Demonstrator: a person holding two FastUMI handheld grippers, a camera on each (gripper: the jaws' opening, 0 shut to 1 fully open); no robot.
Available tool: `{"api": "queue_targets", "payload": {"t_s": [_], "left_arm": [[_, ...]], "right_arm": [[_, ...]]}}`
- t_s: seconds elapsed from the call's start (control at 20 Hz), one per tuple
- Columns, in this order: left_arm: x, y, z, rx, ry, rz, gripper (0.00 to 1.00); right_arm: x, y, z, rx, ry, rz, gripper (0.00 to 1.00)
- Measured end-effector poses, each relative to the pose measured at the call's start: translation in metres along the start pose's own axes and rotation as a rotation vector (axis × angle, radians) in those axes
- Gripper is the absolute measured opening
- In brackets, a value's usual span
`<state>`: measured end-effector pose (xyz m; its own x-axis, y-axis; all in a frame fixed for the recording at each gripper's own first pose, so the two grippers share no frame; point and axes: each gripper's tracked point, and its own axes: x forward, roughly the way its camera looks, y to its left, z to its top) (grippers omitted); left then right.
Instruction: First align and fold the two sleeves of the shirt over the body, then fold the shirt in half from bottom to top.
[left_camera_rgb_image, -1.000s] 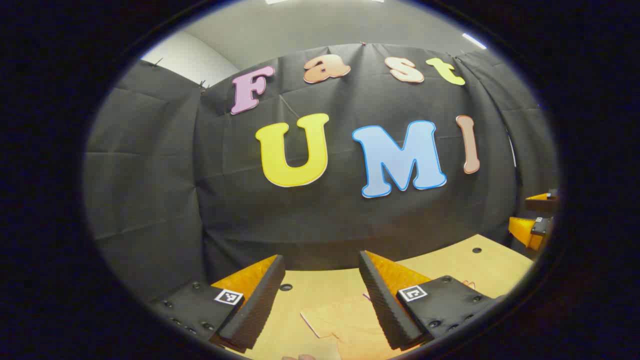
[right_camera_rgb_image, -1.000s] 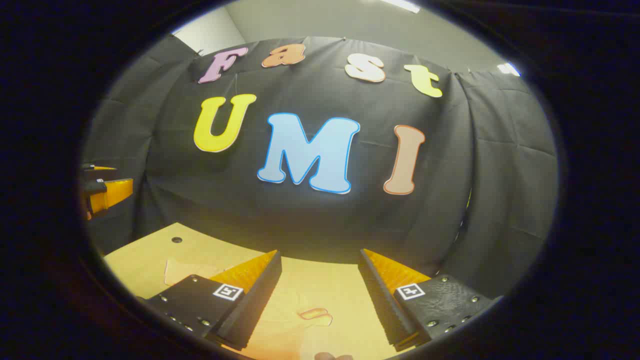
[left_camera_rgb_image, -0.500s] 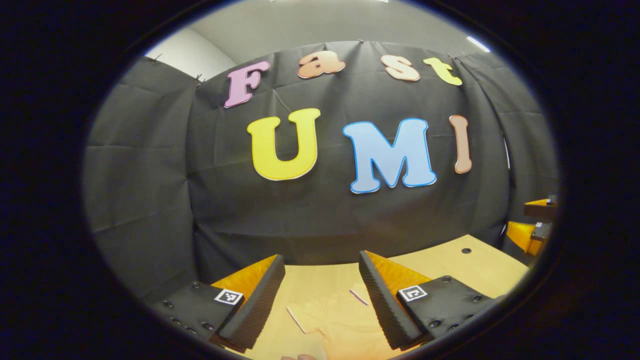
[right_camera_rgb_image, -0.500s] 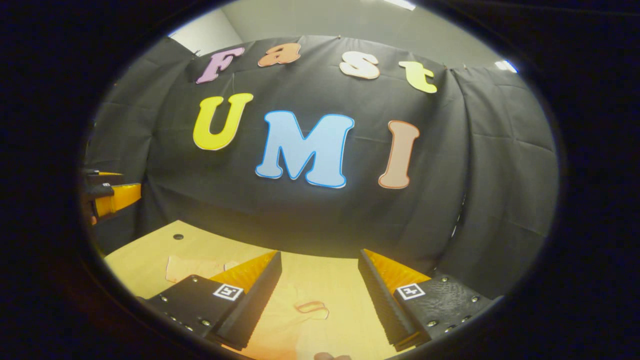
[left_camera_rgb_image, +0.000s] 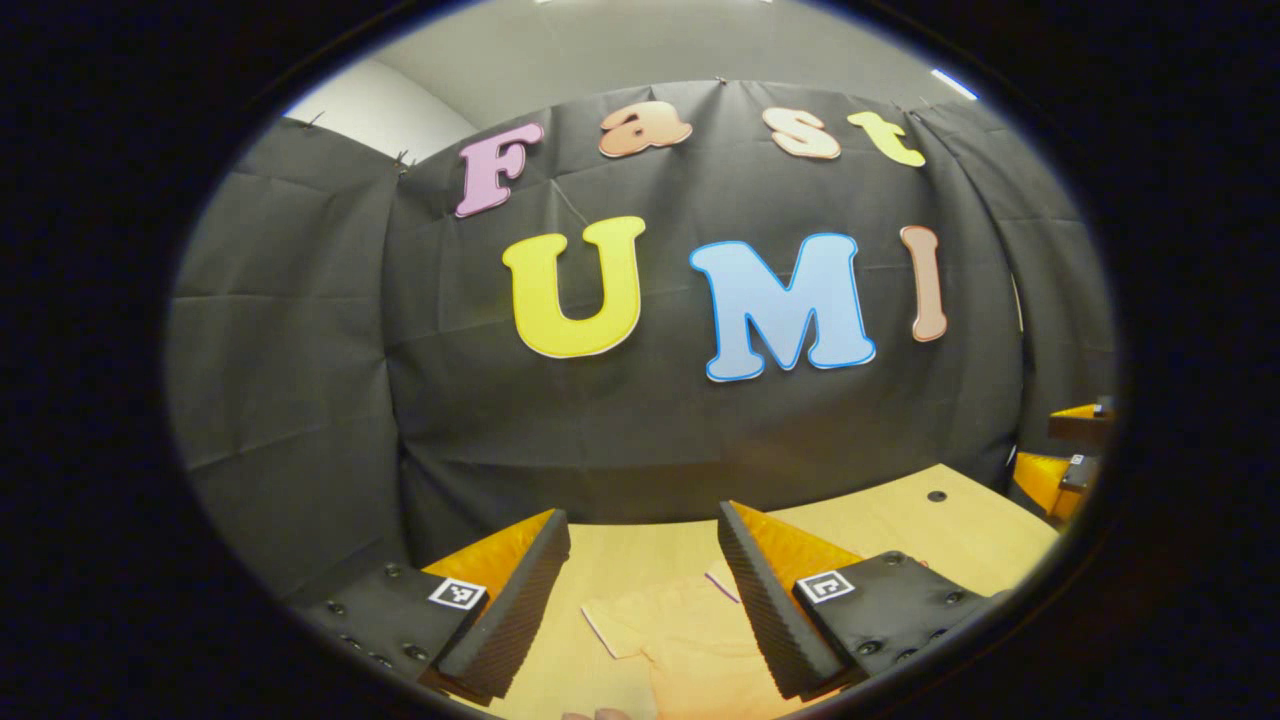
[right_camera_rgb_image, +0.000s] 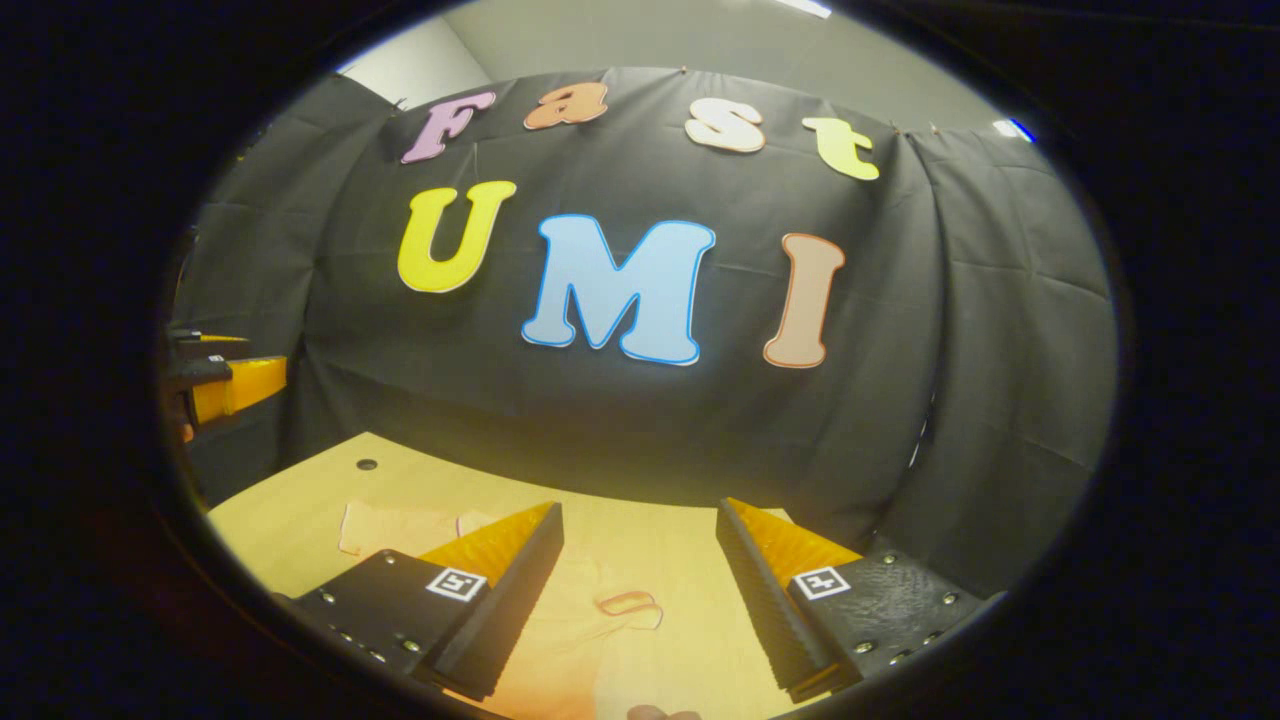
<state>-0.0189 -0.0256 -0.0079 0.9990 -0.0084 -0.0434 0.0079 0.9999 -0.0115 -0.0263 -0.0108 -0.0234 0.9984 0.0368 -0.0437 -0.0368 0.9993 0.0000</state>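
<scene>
A pale orange shirt (left_camera_rgb_image: 690, 640) lies flat on the wooden table (left_camera_rgb_image: 900, 525). In the left gripper view one sleeve end (left_camera_rgb_image: 612, 620) with a dark hem sits between my fingers, below them. My left gripper (left_camera_rgb_image: 640, 600) is open above the cloth. In the right gripper view the shirt's collar loop (right_camera_rgb_image: 628, 603) lies between the fingers and the other sleeve (right_camera_rgb_image: 395, 527) spreads to the left. My right gripper (right_camera_rgb_image: 640, 600) is open above the shirt (right_camera_rgb_image: 560, 650). Each gripper holds nothing.
The other gripper shows at the right edge of the left gripper view (left_camera_rgb_image: 1065, 450) and at the left edge of the right gripper view (right_camera_rgb_image: 215, 385). The table has small holes (left_camera_rgb_image: 936, 496) (right_camera_rgb_image: 366, 465). The black cloth wall stands close behind the table.
Both views have shifted slightly: the sleeve end in the left gripper view sits farther up between the fingers, and the collar and sleeve in the right gripper view have crept upward. Both grippers stayed open.
</scene>
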Motion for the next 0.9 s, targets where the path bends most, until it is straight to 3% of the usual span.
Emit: {"api": "queue_targets", "payload": {"t_s": [0.35, 0.65, 0.9], "left_arm": [[-0.005, -0.002, -0.006, 0.018, 0.020, 0.009, 0.98], [0.002, 0.005, -0.024, 0.020, 0.074, 0.048, 0.98], [0.014, 0.019, -0.039, 0.028, 0.125, 0.108, 0.98]], "right_arm": [[0.053, 0.007, -0.065, -0.059, 0.141, 0.119, 0.96], [0.117, 0.021, -0.152, -0.062, 0.364, 0.268, 0.96], [0.163, 0.022, -0.219, -0.148, 0.534, 0.342, 0.96]]}}
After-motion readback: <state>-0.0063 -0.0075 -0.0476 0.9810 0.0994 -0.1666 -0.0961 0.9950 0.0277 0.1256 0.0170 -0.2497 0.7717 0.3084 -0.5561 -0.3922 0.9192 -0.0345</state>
